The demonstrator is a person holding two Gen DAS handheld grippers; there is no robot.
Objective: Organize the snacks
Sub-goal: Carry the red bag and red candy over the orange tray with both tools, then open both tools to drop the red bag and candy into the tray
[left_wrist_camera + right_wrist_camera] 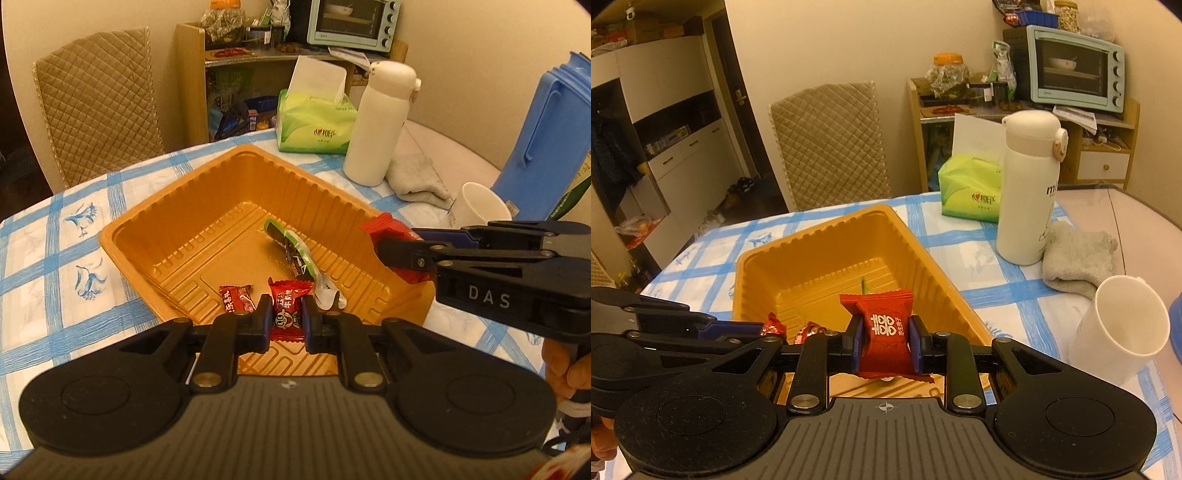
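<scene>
While both grippers carry a candy each, scene from left to right: blue-check tablecloth (55,229), then the orange tray (155,236) sitting corner-on to the left wrist view.

Left gripper (287,325): jaws clamped on a small red candy (288,306), wrapper upright between the pads. It hangs over the tray's near corner, inside the rim line as far as I can judge. Just left of it a second red candy (236,297) lies on the tray floor; behind it, toward tray centre, a green-and-black wrapped snack (291,251) lies with its long axis running from far-left to near-right.

Right gripper (885,341): jaws clamped on a bigger red packet (886,332), white print facing the camera, long axis vertical between the pads. In the left wrist view the packet sits above the tray's right rim, roughly over the edge, not clearly inside.

Key relation: tray floor lies below and slightly ahead of both sets of tongs. The left one is nearer the open floor; the right one looks to need a short move inward toward tray centre before letting go, else the packet may catch the ribbed wall or drop outside.

Further right, off-task: tissue pack (317,125), white bottle (376,122), grey cloth (417,177), white cup (1123,332).
</scene>
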